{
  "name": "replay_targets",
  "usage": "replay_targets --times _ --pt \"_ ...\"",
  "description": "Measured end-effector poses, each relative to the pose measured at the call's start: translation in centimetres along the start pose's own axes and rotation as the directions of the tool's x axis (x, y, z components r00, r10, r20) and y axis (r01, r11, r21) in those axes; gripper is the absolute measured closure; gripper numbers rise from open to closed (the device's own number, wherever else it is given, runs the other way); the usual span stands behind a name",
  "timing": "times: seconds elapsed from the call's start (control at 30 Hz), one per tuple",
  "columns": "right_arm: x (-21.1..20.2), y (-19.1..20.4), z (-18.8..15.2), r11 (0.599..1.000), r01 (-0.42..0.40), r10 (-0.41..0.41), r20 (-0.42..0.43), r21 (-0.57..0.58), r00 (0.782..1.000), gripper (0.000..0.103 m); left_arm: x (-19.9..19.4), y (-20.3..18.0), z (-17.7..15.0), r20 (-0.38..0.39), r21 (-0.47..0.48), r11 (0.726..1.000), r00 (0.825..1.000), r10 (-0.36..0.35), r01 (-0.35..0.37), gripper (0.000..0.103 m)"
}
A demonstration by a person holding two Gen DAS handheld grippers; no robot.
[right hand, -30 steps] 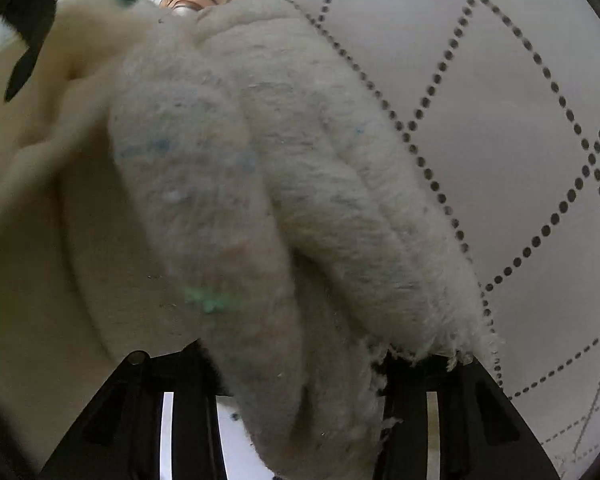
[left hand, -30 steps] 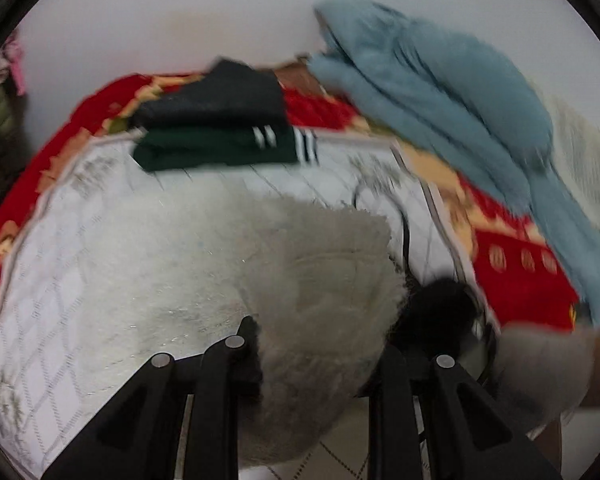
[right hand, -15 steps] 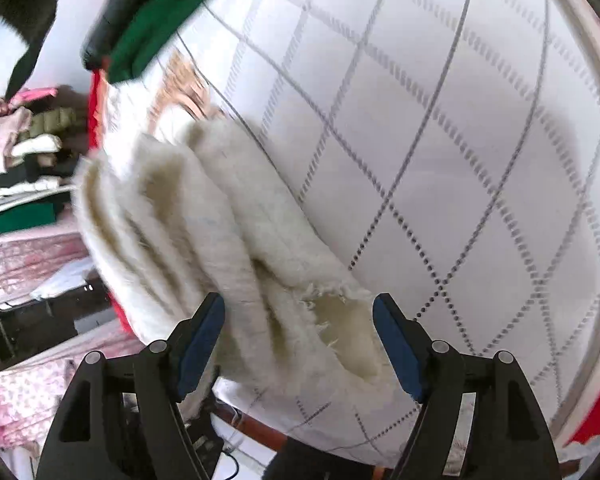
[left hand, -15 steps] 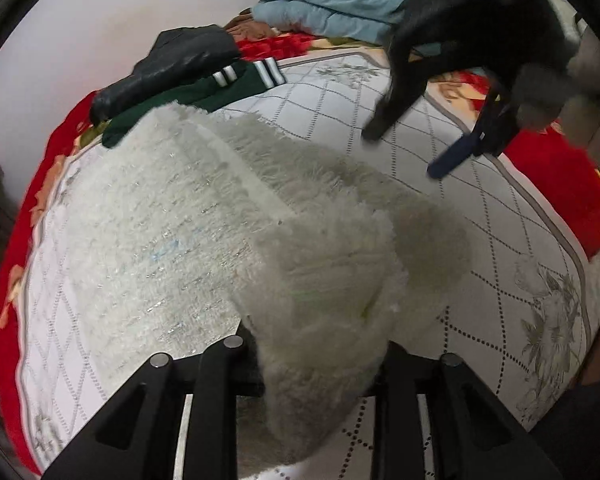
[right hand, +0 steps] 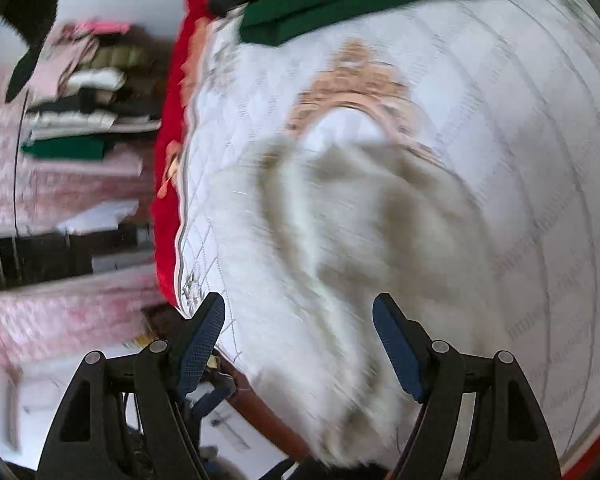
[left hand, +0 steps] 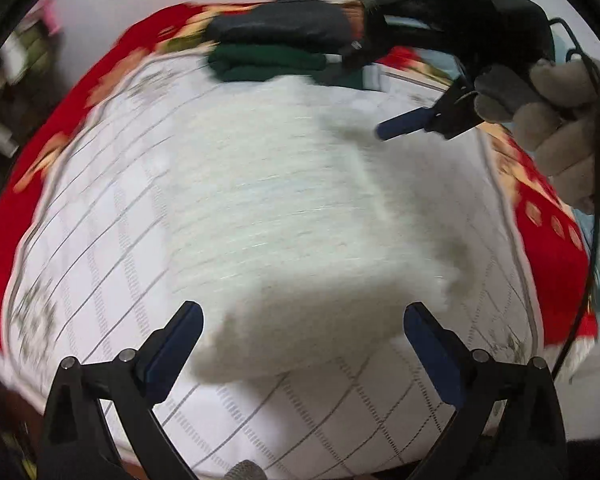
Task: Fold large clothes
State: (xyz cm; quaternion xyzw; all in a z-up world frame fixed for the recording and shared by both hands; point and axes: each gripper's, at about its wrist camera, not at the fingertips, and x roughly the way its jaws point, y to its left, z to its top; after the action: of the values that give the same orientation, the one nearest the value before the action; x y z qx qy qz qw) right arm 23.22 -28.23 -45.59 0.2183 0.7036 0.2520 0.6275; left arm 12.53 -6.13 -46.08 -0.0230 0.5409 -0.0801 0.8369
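Observation:
A fluffy white garment (left hand: 300,224) lies folded on the white quilted bedspread (left hand: 100,264); it also shows in the right wrist view (right hand: 340,272), blurred. My left gripper (left hand: 302,344) is open and empty just short of the garment's near edge. My right gripper (right hand: 298,340) is open and empty above the garment's end. In the left wrist view the right gripper's blue finger (left hand: 404,125) hovers over the garment's far right corner, held by a gloved hand (left hand: 560,120).
A folded dark green garment (left hand: 268,62) with a black one (left hand: 280,26) on top lies at the far edge of the bed. A red patterned blanket (left hand: 548,216) borders the bedspread. Shelves with stacked clothes (right hand: 80,92) stand beside the bed.
Both grippers have let go of the white garment, opened, and pulled back. The garment has dropped flat onto the bed. Both views are blurred by fast motion.

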Motion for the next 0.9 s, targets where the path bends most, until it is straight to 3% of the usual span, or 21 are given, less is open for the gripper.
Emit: replay_targets --times 0.07,0.13,0.2,0.27,0.3,0.33,0.4,0.53,0.57,0.67,0.8,0.9 --pt "0.9 2.1 1.0 0.991 0.109 -0.106 0.034 -0.076 0.994 0.025 -0.6 2.0 -0.2 -0.015 -0.068 0.996 0.999 0.05 -0.051 0.001" --pt "1.8 3.5 2.4 0.967 0.22 -0.208 0.099 -0.13 0.973 0.025 -0.5 3.6 0.1 -0.021 -0.12 0.988 0.995 0.095 -0.097 0.001" --pt "3.1 3.6 3.9 0.964 0.224 -0.21 0.106 -0.147 0.972 0.023 0.0 4.8 0.6 -0.033 -0.15 0.979 0.99 0.137 -0.14 0.001" --pt "4.9 2.7 5.1 0.973 0.169 -0.163 0.053 -0.158 0.985 0.027 0.6 5.9 1.3 -0.032 -0.182 0.968 0.985 0.169 -0.172 0.001" --pt "5.7 2.2 5.4 0.976 0.163 -0.159 0.039 -0.143 0.986 0.056 0.9 6.2 1.9 -0.033 -0.197 0.962 0.982 0.188 -0.19 0.001" --pt "5.8 1.7 5.5 0.982 0.154 -0.151 0.035 -0.113 0.988 0.074 1.1 6.5 2.3 -0.034 -0.207 0.957 0.979 0.201 -0.204 0.001" --pt "5.5 0.6 5.3 0.982 0.182 -0.18 0.049 -0.054 0.983 0.075 1.4 7.2 3.1 -0.026 -0.232 0.95 0.978 0.208 -0.209 0.001" --pt "6.6 -2.7 4.4 0.929 0.367 -0.366 0.035 -0.044 0.93 0.074 2.3 7.6 4.3 -0.045 -0.27 0.938 0.976 0.213 -0.217 0.001" --pt "6.5 -3.1 4.5 0.936 0.349 -0.348 0.033 -0.047 0.937 0.073 2.6 7.6 4.4 -0.057 -0.275 0.936 0.975 0.213 -0.22 0.001" --pt "3.3 -3.1 5.0 0.964 0.263 -0.264 0.032 0.033 0.964 0.055 2.7 7.8 4.5 -0.073 -0.293 0.933 0.978 0.197 -0.21 0.001" --pt "-3.0 -1.2 1.9 0.99 0.136 -0.139 0.103 0.035 0.985 0.054 2.5 7.9 4.4 -0.09 -0.292 0.933 0.977 0.194 -0.212 0.001" --pt "-3.1 -1.0 -1.2 0.997 0.036 -0.039 0.043 0.065 0.998 0.054 2.3 8.3 4.5 -0.095 -0.286 0.932 0.974 0.204 -0.223 0.001"
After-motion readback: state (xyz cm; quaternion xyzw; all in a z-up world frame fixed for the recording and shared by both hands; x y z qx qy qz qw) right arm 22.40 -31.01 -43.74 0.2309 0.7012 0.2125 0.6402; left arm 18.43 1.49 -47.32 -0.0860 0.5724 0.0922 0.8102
